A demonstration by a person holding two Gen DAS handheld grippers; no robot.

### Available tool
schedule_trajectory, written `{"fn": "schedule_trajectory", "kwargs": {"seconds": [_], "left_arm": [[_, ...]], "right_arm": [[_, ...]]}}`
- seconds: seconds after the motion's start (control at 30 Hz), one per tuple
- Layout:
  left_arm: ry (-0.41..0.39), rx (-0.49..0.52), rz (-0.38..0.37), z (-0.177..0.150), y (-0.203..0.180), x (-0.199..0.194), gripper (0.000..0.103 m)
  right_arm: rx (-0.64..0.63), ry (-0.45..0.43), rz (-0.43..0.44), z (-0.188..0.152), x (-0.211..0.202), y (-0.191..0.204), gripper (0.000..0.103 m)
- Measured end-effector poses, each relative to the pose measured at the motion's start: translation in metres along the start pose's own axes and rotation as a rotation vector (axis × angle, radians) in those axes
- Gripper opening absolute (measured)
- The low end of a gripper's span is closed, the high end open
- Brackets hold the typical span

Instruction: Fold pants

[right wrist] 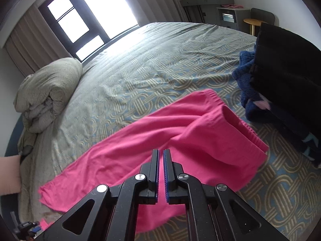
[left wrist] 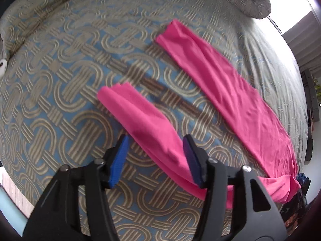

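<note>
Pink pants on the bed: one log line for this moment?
pink pants: legs spread on bed | left hand-held gripper: open | right hand-held gripper: shut

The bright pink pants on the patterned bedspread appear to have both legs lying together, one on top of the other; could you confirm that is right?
Not quite: the bright pink pants lie on the patterned bedspread, but their legs are spread apart with bare bedspread between them. The left wrist view shows this.

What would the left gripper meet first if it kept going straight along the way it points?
Most likely the nearer leg of the pink pants, which lies between the open left gripper fingers on the patterned bedspread; exact depth is unclear.
</note>
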State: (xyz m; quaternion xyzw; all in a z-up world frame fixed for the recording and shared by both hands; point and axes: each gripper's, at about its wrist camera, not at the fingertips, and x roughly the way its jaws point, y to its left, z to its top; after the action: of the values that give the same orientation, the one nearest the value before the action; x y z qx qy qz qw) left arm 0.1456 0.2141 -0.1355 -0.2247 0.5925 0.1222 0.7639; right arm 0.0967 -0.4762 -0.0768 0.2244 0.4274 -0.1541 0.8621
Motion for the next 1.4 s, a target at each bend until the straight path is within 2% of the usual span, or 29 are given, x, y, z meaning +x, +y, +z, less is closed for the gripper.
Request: {"fn": "schedule_trajectory", "kwargs": {"seconds": [0.03,0.17,0.2,0.23,0.3,0.47,0.53,0.6,0.63,0.67,0.77,0.97,1.13,1.27,1.4], "left_arm": [[0.010,-0.006,-0.001,-0.002,-0.002,0.002,0.059],[0.035,-0.024,-0.052,-0.008,-0.008,0.009,0.057],[0.032,-0.017,-0.056,-0.008,-0.010,0.009,0.034],[0.036,-0.009,-0.059,-0.007,-0.012,0.010,0.003],[0.041,-0.021,-0.065,-0.005,-0.012,0.010,0.005],[0.021,-0.021,-0.061,-0.001,-0.015,0.001,0.005],[0.017,-0.013,-0.050,0.001,-0.018,-0.002,0.005],[0.016,-0.015,-0.048,0.003,-0.019,-0.004,0.005],[0.016,-0.019,-0.046,0.004,-0.019,-0.005,0.005],[0.017,-0.023,-0.045,0.004,-0.017,-0.007,0.005],[0.019,-0.033,-0.047,0.007,-0.018,-0.010,0.005],[-0.017,-0.038,-0.074,0.016,-0.019,-0.037,0.004],[0.001,-0.041,-0.085,0.041,-0.032,-0.053,0.004],[0.011,-0.031,-0.065,0.075,-0.055,-0.054,0.004],[0.027,-0.034,-0.026,0.118,-0.082,-0.036,0.004]], "right_arm": [[-0.005,0.005,0.000,-0.001,-0.003,-0.002,0.006],[-0.026,0.001,-0.034,0.002,-0.009,-0.013,0.028],[-0.040,-0.005,-0.059,0.005,-0.010,-0.015,0.036],[-0.060,-0.011,-0.081,0.007,-0.010,-0.018,0.041],[-0.136,-0.006,-0.114,0.015,-0.005,-0.020,0.063],[-0.300,0.022,-0.197,0.032,0.012,-0.021,0.066],[-0.330,0.020,-0.201,0.041,0.018,-0.023,0.067],[-0.349,0.039,-0.184,0.046,0.024,-0.025,0.075],[-0.346,0.051,-0.181,0.050,0.030,-0.027,0.075],[-0.334,0.058,-0.186,0.051,0.034,-0.028,0.074],[-0.248,0.129,-0.172,0.055,0.044,-0.035,0.003],[-0.158,-0.005,-0.113,0.061,0.006,-0.035,0.002],[-0.114,-0.124,-0.072,0.084,-0.023,-0.036,0.002],[-0.069,-0.159,-0.072,0.110,-0.017,-0.039,0.002],[-0.033,-0.143,-0.105,0.127,0.010,-0.044,0.002]]}}
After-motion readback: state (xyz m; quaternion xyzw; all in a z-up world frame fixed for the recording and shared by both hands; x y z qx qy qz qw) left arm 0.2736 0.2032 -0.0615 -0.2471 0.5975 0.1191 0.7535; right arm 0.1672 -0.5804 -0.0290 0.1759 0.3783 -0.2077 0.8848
